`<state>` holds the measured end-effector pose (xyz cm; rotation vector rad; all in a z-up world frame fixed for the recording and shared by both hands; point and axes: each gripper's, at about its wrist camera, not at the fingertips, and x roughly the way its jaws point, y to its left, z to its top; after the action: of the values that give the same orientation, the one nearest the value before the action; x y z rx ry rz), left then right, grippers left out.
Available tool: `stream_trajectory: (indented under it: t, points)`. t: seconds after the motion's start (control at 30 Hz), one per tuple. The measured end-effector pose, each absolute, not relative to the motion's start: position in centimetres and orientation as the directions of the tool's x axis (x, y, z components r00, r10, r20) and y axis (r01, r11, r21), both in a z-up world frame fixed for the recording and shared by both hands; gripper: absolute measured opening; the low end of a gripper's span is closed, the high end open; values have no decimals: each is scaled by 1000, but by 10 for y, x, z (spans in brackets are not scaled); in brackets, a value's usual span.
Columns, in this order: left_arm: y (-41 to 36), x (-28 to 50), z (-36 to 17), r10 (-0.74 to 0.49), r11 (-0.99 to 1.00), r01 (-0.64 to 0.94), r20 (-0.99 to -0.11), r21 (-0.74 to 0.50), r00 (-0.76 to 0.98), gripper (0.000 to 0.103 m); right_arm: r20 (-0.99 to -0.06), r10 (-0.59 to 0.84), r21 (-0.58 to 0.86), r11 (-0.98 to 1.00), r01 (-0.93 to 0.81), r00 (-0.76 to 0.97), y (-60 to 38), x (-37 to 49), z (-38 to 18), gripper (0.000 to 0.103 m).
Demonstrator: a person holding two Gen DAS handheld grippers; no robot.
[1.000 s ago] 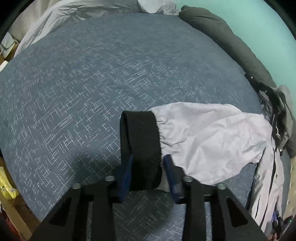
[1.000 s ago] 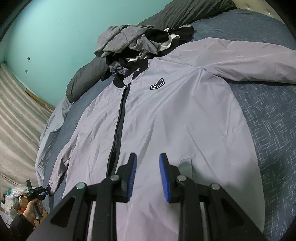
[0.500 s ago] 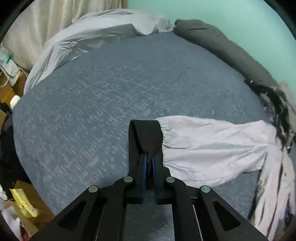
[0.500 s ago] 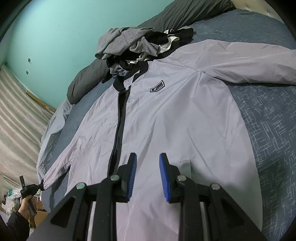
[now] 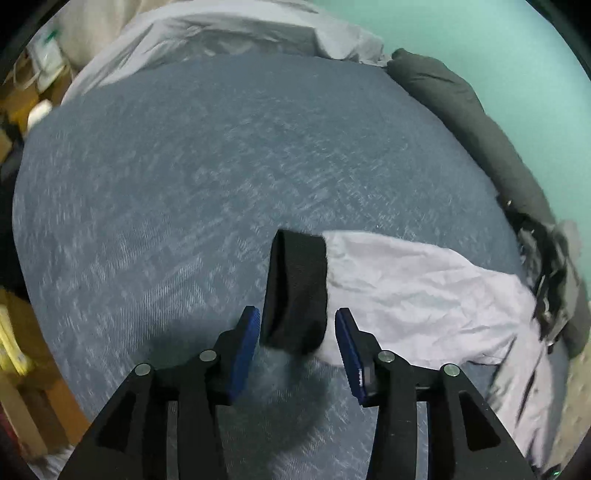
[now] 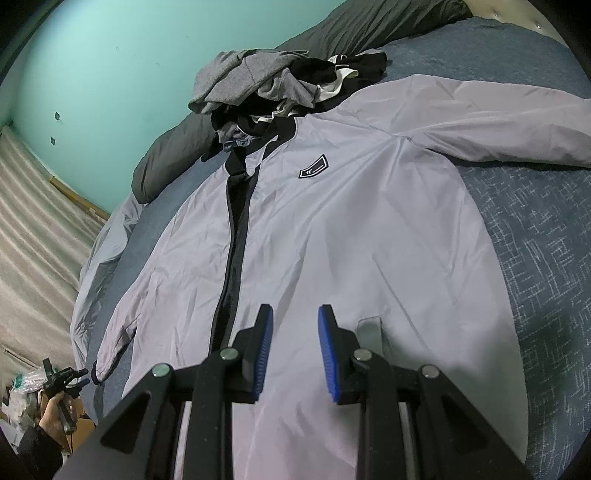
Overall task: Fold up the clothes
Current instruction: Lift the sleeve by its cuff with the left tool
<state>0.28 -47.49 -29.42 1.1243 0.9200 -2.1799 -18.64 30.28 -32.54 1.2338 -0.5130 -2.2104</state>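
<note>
A light grey jacket (image 6: 332, 229) with a black zip strip and black collar lies spread front-up on the blue bed (image 6: 535, 240). My right gripper (image 6: 295, 317) hovers open over its lower front, holding nothing. In the left wrist view, the jacket's sleeve (image 5: 417, 295) stretches out to the right, ending in a black ribbed cuff (image 5: 297, 288). My left gripper (image 5: 295, 325) is open, its blue pads either side of the cuff's near end without pinching it. The right wrist view shows the left gripper (image 6: 79, 374) at the sleeve's end, held in a hand.
A pile of grey and black clothes (image 6: 273, 81) sits at the jacket's collar. A dark grey duvet roll (image 5: 461, 110) runs along the teal wall. A pale blanket (image 5: 221, 33) lies at the bed's far end. Boxes and bags (image 5: 22, 350) stand beside the bed.
My left gripper closed on the black cuff half a second ago and has now opened, letting the cuff go. The sleeve lies further out. The right gripper has barely moved.
</note>
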Motion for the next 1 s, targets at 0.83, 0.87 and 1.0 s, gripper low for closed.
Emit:
stream_trajectory:
  t: [0.83,0.87,1.0]
  points:
    - [-472,-31,-316,-49,-544,645,-747,-537,-663,31,-663,-619,552,-784,283,-421,298,-185,-330,25]
    - [-470,-34,-310,-51,-554,636,-741,-537,-669,28,-664,-619,551,-785,284,-420,297,-185,-330,25]
    - [-464,-47,-287,-59,-595,602,-718,-533,-693,21,-667,-618,551,-785,283,-416,297,-185,-332,25]
